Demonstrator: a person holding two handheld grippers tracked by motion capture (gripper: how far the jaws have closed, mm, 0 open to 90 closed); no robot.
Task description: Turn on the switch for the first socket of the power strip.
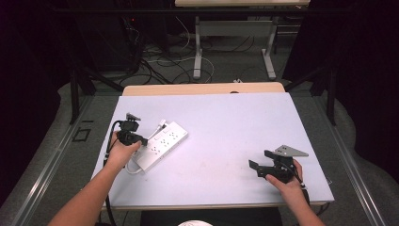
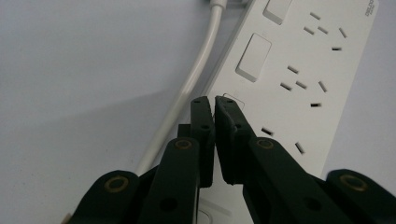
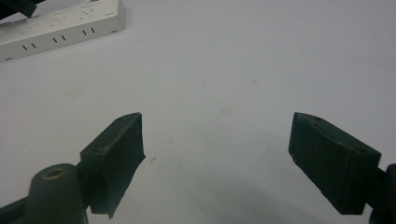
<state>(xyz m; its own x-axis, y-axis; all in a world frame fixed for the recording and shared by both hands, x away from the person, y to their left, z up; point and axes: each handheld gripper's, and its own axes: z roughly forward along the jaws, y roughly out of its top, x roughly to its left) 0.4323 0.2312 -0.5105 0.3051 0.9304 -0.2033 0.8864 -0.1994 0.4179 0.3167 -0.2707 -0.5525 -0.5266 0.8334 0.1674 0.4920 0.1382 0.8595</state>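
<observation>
The left tool is clenched: its two black jaws stand pressed together with only a thin slit between them, and nothing is held in that slit. The tips are over the near end of the power strip, just at its edge beside a small switch; I cannot tell if they touch the surface. In the high view the left tool lies at the left side of the worktop, held by the left hand.

The right tool is released, the jaws far apart, and only bare worktop is between them. In the high view it is near the front right corner, in the right hand, well apart from the strip.

The power strip is white, long and flat, and lies diagonally on the left part of the worktop. It has rows of socket slots and rectangular switches. A white cable runs along its side.
</observation>
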